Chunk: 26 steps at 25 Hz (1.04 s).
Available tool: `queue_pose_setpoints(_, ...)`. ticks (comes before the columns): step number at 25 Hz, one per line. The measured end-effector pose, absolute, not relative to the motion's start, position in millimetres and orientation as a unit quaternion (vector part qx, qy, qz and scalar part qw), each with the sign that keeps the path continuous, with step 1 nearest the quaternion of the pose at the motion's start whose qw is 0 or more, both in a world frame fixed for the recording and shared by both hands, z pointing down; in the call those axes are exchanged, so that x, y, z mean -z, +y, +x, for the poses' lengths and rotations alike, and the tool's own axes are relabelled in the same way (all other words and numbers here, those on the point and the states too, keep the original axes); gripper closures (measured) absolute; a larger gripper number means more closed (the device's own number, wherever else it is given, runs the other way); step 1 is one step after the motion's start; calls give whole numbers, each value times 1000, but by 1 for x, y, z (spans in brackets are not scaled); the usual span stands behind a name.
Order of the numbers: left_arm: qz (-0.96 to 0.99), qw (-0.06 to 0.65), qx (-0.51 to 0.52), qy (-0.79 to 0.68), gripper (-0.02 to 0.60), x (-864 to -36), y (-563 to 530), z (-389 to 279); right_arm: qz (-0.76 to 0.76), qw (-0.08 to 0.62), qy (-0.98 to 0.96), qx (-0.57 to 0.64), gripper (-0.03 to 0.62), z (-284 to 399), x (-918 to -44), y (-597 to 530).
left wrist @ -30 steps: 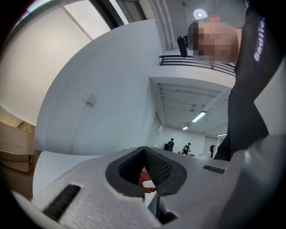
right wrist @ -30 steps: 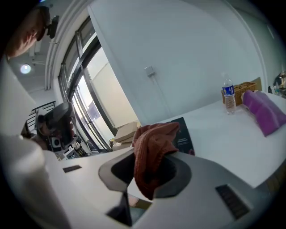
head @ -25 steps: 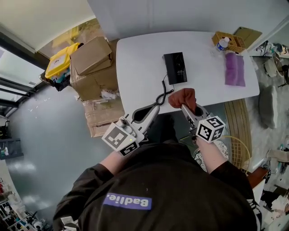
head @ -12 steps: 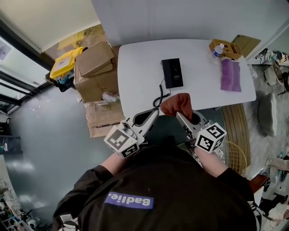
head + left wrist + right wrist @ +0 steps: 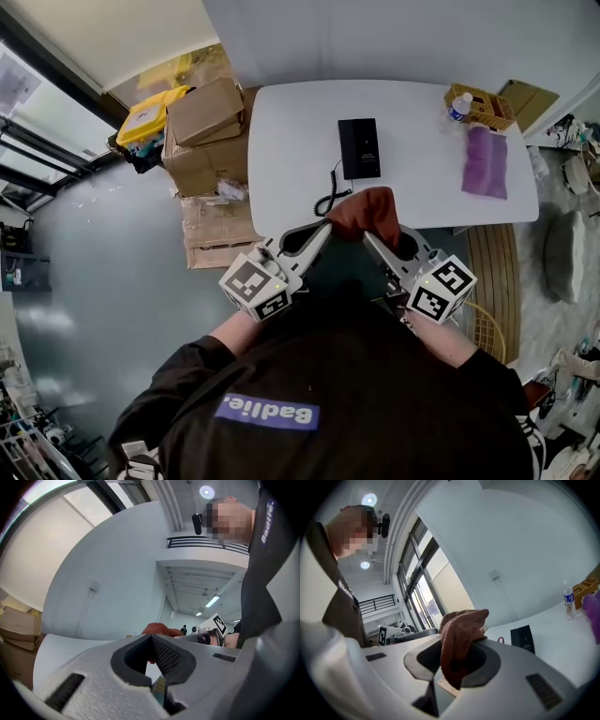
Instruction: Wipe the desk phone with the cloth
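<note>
— Over at the desk, what does the room look like?

— It's a white table [image 5: 281, 141] with rounded corners, set against a pale wall. The floor [image 5: 103, 272] is grey and glossy. Cardboard boxes [image 5: 202, 131] are stacked at the table's left end, with something yellow [image 5: 148, 117] beside them. In the right gripper view, tall windows [image 5: 417, 590] run along one side.

— And on the table?

— The desk phone [image 5: 360, 148] is black and lies flat near the middle. Its coiled cord [image 5: 329, 198] trails toward the near edge. At the far right corner a wicker basket [image 5: 480, 105] has a water bottle [image 5: 457, 106] beside it. A purple cloth [image 5: 486, 161] is spread just in front of them.

— Where is the wiping cloth?

— The rust-brown cloth [image 5: 368, 211] is bunched up over the table's near edge. It is on the person's side of the phone and clear of it, close to the end of the cord.

— Who holds it?

— The right gripper [image 5: 367, 234] does. Its jaws are clamped on the cloth, and a thick fold stands up between them and flops over the tips.

— And the left gripper [image 5: 323, 228]?

— Its jaws are closed and the tips meet. In the head view they sit right at the cloth's left edge. Its own view shows the cloth just beyond the tips, with no fold visible between them.
</note>
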<state>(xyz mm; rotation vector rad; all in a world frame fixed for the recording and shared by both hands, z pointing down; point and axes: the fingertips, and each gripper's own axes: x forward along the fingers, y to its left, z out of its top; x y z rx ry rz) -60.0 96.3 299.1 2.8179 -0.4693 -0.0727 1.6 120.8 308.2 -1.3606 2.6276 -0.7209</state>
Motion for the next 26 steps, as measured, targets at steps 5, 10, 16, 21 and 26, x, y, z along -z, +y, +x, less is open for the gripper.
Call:
queue_pose_setpoints(5, 976, 132, 18, -172, 575, -299, 101, -56, -437, 49, 866, 237, 500, 5, -314, 124)
queue_pose_setpoints(10, 977, 124, 16, -173, 575, -301, 103, -56, -433, 52, 867, 241, 500, 6, -316, 124)
queue_pose_setpoints(16, 975, 127, 17, -180, 575, -301, 102, -58, -431, 51, 868, 243, 500, 7, -316, 123)
queue_pose_setpoints(21, 974, 129, 17, -184, 575, -301, 103, -60, -429, 52, 868, 244, 500, 4, -317, 124)
queue_pose_setpoints(26, 974, 131, 19, -185, 575, -299, 102, -60, -430, 51, 867, 247, 500, 3, -317, 124)
